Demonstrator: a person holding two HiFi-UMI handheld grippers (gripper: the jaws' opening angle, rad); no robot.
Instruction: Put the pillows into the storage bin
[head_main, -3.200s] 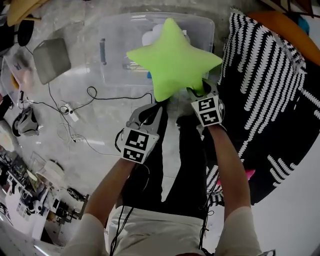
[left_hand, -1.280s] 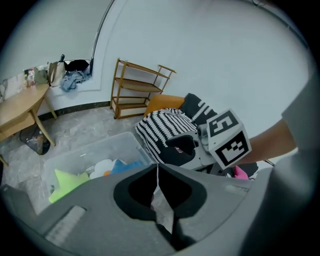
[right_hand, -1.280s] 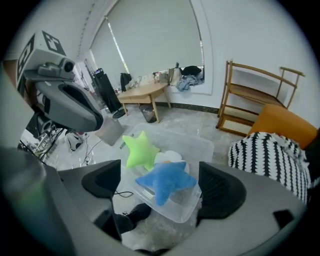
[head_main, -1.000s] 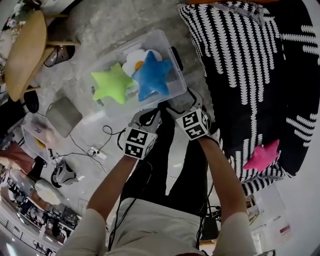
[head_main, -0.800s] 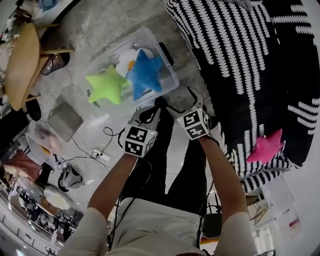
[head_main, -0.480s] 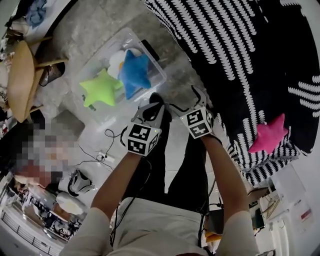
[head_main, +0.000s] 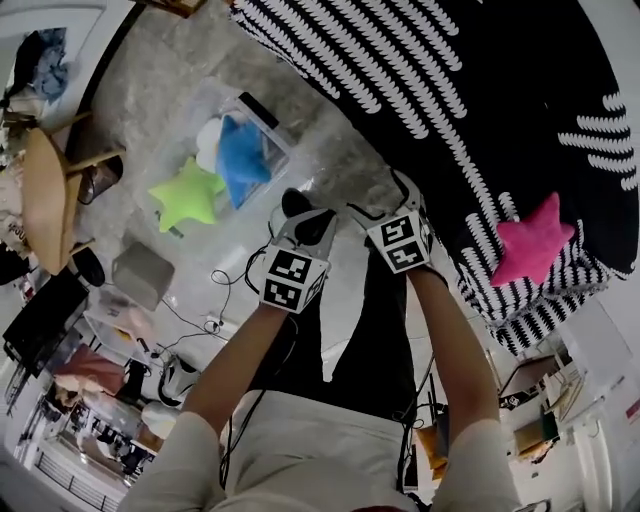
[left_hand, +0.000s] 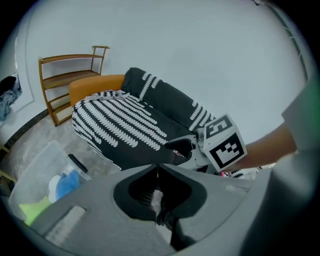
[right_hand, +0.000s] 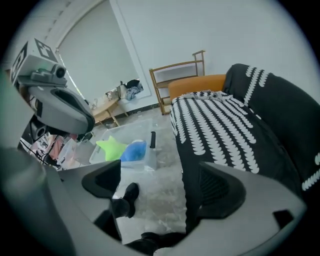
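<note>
The clear storage bin (head_main: 262, 118) stands on the floor at upper left and holds a green star pillow (head_main: 185, 195), a blue star pillow (head_main: 240, 160) and a white one (head_main: 208, 142). A pink star pillow (head_main: 530, 240) lies on the striped sofa (head_main: 480, 100) at the right. My left gripper (head_main: 305, 215) is shut and empty; its jaws meet in the left gripper view (left_hand: 158, 167). My right gripper (head_main: 385, 200) hangs open and empty (right_hand: 160, 185) beside the sofa's edge. The bin (right_hand: 150, 159) with the green (right_hand: 112, 146) and blue (right_hand: 134, 150) pillows sits ahead of it.
A wooden shelf (left_hand: 70, 75) stands by the wall behind the sofa (left_hand: 125, 125). A round wooden table (head_main: 45, 200), a grey pad (head_main: 140, 272) and cables (head_main: 230, 290) lie left of the bin. The person's black shoe (right_hand: 125, 196) is on the floor below.
The green star that my right gripper held is now in the bin. Both grippers have swung away from the bin toward the sofa, and the pink star has come into view.
</note>
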